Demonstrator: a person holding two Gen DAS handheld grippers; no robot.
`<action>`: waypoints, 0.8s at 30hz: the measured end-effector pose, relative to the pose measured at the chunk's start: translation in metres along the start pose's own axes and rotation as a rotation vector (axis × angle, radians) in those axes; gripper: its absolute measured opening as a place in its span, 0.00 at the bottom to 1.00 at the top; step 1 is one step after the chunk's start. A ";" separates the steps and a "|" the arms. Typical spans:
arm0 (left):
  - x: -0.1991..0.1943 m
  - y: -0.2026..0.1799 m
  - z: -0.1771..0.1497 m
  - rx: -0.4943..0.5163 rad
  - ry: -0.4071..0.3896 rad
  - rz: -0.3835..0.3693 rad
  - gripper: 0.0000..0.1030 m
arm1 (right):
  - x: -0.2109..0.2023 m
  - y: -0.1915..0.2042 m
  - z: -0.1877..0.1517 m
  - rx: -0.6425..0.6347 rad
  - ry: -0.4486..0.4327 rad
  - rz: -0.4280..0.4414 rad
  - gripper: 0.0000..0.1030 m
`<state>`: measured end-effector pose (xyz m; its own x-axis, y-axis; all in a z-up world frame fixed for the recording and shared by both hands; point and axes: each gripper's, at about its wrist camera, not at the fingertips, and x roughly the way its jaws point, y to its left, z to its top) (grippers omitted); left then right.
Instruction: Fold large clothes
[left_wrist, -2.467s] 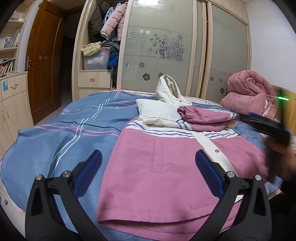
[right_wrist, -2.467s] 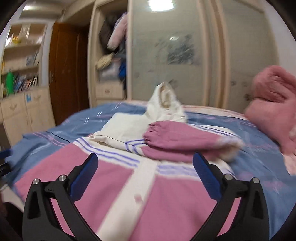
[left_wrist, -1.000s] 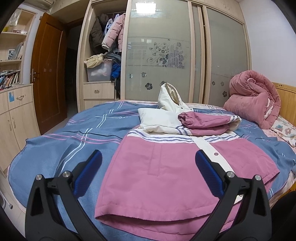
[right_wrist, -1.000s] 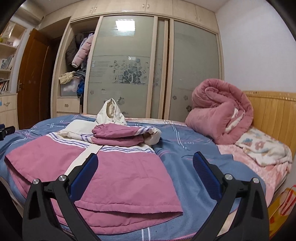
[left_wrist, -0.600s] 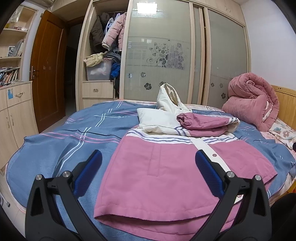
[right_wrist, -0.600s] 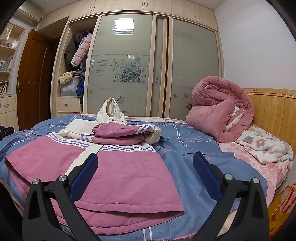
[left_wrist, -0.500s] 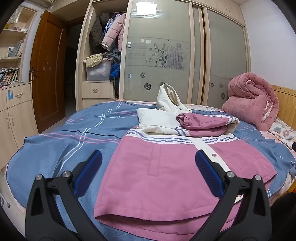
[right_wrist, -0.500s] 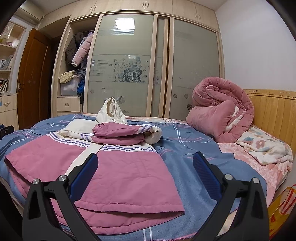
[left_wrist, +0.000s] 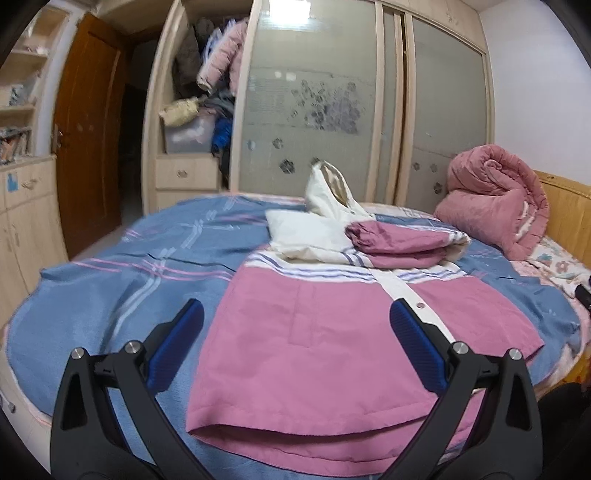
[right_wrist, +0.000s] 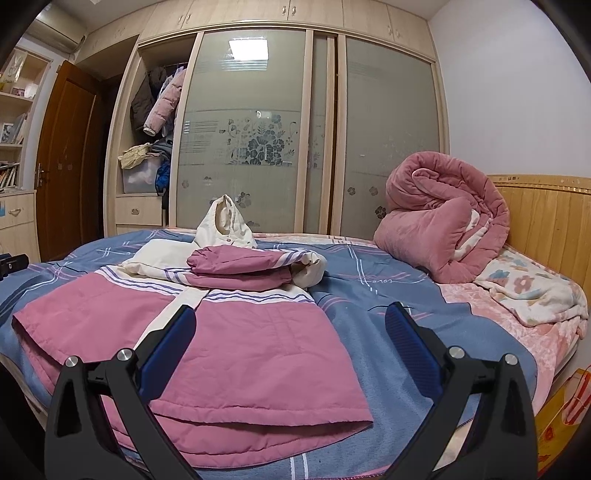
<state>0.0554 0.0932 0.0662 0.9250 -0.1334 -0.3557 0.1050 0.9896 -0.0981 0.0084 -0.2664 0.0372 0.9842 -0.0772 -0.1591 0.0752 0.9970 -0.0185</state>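
Pink-white jacket flat on blue bedsheet, front up, hem toward cameras; sleeves folded across chest, hood standing up behind. Left gripper spread wide, empty, above hem. Right gripper spread wide, empty, over jacket's right edge. Pink quilt rolled by headboard

We are in a home bedroom: a bed under a blue striped cover fills the room, with a rolled pink quilt against its wooden headboard. Behind it we see a built-in wardrobe with frosted, flower-patterned sliding doors, one section open on hanging coats and a storage box. A brown wooden door and bookshelves line the left wall.
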 end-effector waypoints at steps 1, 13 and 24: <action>0.005 0.002 0.003 -0.010 0.029 -0.011 0.98 | 0.000 0.000 0.000 -0.001 0.000 0.003 0.99; 0.153 -0.032 0.121 0.059 0.292 -0.142 0.98 | 0.005 -0.018 0.000 0.096 0.000 0.031 0.99; 0.414 -0.118 0.151 -0.021 0.659 -0.221 0.98 | 0.014 -0.019 -0.001 0.148 0.001 0.077 0.99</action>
<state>0.4810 -0.0708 0.0710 0.4676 -0.3429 -0.8147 0.2525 0.9351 -0.2487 0.0203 -0.2863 0.0344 0.9878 -0.0006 -0.1555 0.0225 0.9900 0.1395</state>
